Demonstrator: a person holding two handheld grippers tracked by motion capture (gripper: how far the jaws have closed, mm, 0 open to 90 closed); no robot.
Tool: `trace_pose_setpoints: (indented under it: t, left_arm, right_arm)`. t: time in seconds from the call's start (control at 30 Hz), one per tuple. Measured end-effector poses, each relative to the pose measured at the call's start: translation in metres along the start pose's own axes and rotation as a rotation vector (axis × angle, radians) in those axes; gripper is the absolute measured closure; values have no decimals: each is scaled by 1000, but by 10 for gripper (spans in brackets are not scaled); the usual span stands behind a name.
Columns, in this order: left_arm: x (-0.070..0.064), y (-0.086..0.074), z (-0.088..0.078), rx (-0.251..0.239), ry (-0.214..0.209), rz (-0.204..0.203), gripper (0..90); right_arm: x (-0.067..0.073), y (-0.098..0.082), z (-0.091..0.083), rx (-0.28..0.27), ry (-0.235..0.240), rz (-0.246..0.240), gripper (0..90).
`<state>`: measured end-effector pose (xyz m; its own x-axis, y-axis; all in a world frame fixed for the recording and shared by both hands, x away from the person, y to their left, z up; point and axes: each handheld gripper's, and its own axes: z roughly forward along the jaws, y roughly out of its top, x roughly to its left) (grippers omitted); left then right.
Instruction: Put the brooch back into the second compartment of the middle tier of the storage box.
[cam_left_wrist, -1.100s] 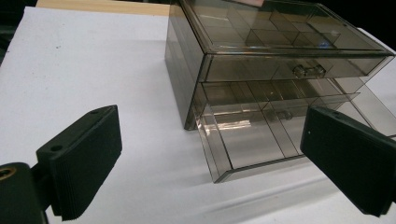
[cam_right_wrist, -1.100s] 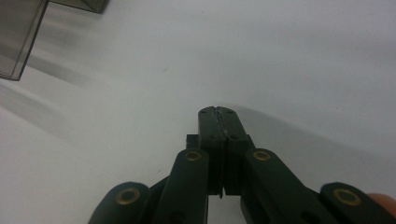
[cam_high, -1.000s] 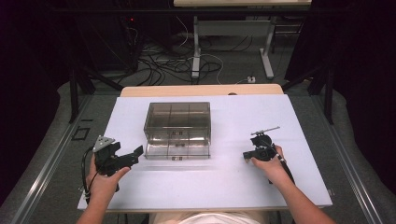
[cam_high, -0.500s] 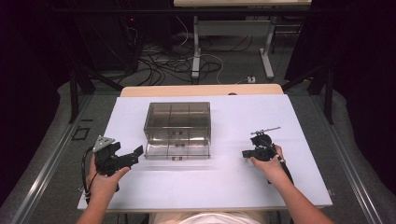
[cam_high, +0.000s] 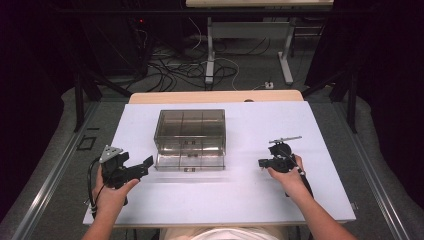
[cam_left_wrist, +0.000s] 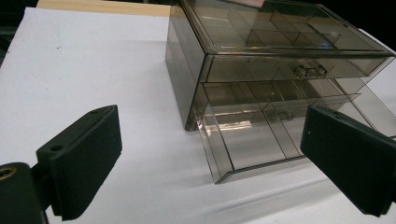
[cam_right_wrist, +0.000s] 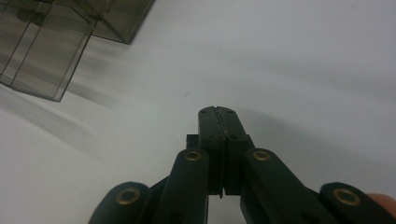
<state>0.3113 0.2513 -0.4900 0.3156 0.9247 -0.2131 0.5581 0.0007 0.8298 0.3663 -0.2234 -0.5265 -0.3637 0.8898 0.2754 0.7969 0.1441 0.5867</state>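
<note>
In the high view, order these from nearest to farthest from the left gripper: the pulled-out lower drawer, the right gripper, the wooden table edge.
1. Pulled-out clear lower drawer, just right of the left gripper.
2. Wooden table edge, behind the smoky plastic drawer box.
3. Right gripper, far right.

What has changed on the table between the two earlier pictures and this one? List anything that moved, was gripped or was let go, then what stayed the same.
Nothing has visibly changed. The left gripper stays open beside the smoky clear drawer box, whose bottom drawer remains pulled out. The right gripper stays shut and empty, resting on the white table apart from the box.
</note>
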Motion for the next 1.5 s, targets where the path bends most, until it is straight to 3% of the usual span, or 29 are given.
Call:
trace_pose_setpoints:
  t: [0.57,1.5]
  left_arm:
    - [0,0,0,-23,23,13,53]
    - [-1,0,-1,-26,24,13,51]
  right_arm:
    - [11,3,-9,-68,26,-16,900]
    - [44,20,-26,-106,80,-90,900]
